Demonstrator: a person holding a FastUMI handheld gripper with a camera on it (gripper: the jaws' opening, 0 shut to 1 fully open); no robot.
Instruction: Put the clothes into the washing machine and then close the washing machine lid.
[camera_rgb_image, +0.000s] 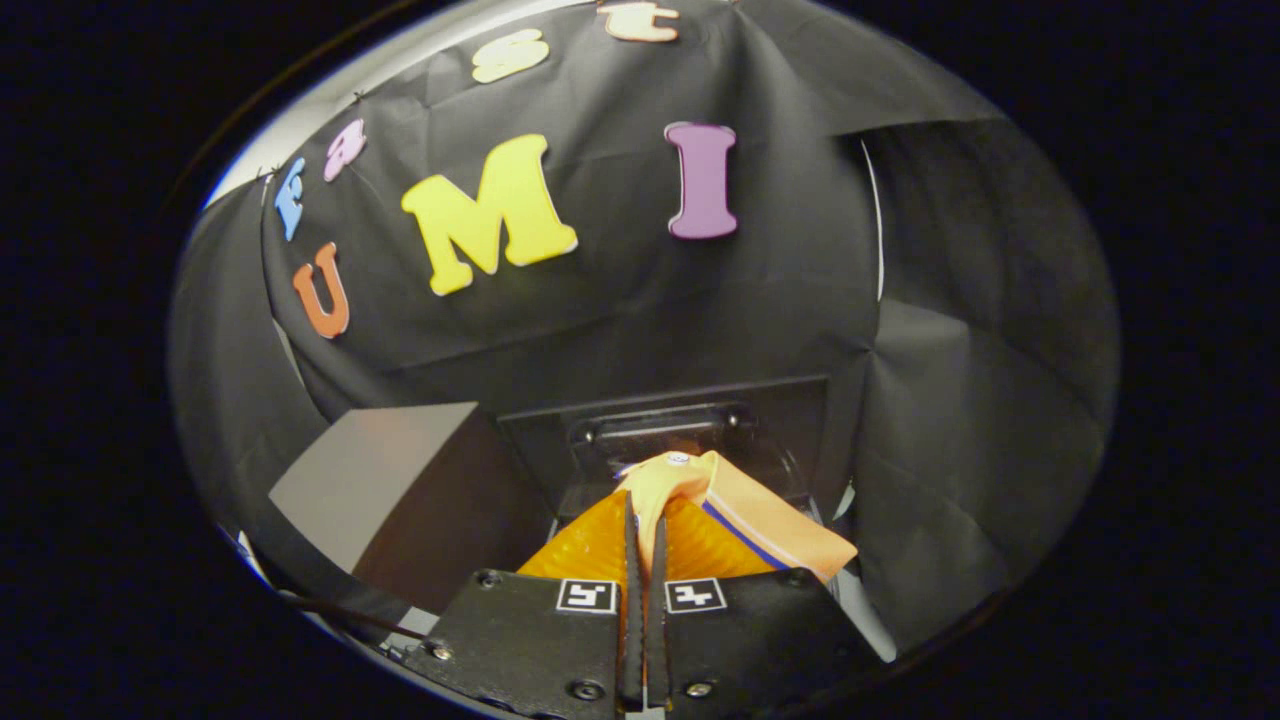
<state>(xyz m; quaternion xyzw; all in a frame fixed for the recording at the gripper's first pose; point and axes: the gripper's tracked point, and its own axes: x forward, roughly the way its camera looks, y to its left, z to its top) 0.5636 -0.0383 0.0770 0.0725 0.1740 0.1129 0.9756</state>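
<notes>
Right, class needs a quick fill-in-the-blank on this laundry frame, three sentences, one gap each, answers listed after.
1. The gripper is shut on an orange and yellow ____.
2. The garment hangs in front of the dark washing machine, which stands against the black ____ wall.
3. A thin ____ stripe runs along the garment's orange edge.

Missing words: garment; cloth; blue

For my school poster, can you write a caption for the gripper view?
Gripper shut on an orange and yellow cloth garment, held up before a dark washing machine.
</notes>
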